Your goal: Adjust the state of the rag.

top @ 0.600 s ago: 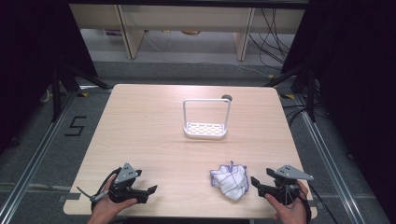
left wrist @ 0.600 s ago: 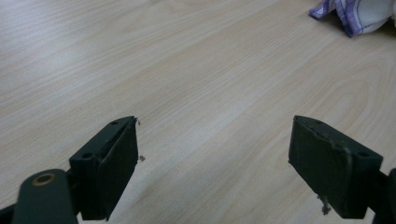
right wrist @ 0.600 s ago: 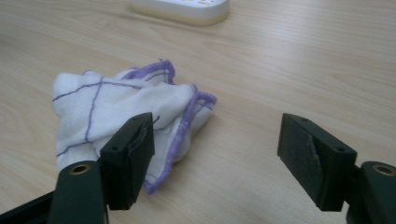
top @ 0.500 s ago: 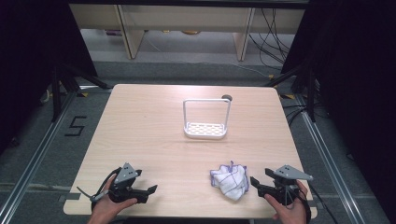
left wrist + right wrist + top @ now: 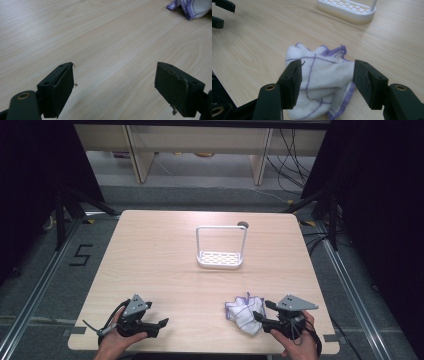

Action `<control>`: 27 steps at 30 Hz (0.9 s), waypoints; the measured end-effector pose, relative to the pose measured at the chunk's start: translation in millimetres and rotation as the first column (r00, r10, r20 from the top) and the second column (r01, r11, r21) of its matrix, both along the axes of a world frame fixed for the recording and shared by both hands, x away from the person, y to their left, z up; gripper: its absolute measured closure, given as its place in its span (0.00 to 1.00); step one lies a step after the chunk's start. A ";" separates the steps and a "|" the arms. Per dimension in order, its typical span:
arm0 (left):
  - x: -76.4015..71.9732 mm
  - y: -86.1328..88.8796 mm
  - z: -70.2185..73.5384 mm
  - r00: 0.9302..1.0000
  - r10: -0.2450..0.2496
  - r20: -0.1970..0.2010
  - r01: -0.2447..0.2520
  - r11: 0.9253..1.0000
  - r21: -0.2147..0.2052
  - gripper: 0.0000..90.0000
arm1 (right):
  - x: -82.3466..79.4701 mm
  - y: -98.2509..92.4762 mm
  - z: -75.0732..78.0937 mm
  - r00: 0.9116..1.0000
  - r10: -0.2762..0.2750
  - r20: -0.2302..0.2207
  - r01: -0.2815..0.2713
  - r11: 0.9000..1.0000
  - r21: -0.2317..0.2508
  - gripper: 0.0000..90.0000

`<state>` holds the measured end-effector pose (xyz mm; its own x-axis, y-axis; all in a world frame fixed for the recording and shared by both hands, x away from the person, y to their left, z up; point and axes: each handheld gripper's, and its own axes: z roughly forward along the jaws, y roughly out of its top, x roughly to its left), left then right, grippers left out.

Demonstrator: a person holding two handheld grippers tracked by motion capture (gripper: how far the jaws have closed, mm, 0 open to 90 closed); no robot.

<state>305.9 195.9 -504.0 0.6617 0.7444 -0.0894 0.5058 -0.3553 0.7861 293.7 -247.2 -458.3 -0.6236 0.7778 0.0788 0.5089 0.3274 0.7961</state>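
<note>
The cloth lies crumpled on the worktop near its front edge, between the spread jaws of the right claw. Best pinch its thick middle fold. The left claw is spread, empty.

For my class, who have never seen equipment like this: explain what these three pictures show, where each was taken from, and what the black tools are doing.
A person sits at a light wooden table, holding a hand-held two-jaw black gripper in each hand. One picture looks down from above; the other two come from cameras riding on each gripper. The left gripper is open over bare wood. The right gripper has its jaws either side of a crumpled white cloth with purple stitching; whether they press on it yet is unclear. Farther back stands a white slotted plastic rack with a hoop frame.
</note>
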 end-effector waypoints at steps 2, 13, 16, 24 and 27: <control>-0.1 1.2 0.7 1.000 -0.014 -0.003 0.014 1.000 0.012 0.17 | 1.9 4.5 2.0 1.000 0.000 -0.011 -0.001 1.000 -0.007 0.47; 0.2 0.5 0.4 1.000 -0.014 -0.008 0.014 1.000 0.020 0.17 | 27.0 23.2 -3.7 0.998 0.048 -0.039 -0.050 0.996 -0.073 0.49; 0.4 -0.7 -0.3 1.000 -0.006 -0.001 0.006 1.000 -0.003 0.17 | 34.3 27.3 -11.1 0.994 0.067 -0.081 -0.074 0.994 -0.084 0.58; 0.0 -0.1 -0.2 1.000 -0.017 0.003 0.017 1.000 -0.004 0.17 | 33.4 22.9 -6.9 0.989 0.140 -0.056 -0.144 0.987 -0.067 0.88; 0.5 0.2 0.5 1.000 -0.009 0.005 0.009 1.000 -0.005 0.17 | 28.3 22.3 10.5 0.990 0.141 0.003 -0.140 0.987 -0.078 0.89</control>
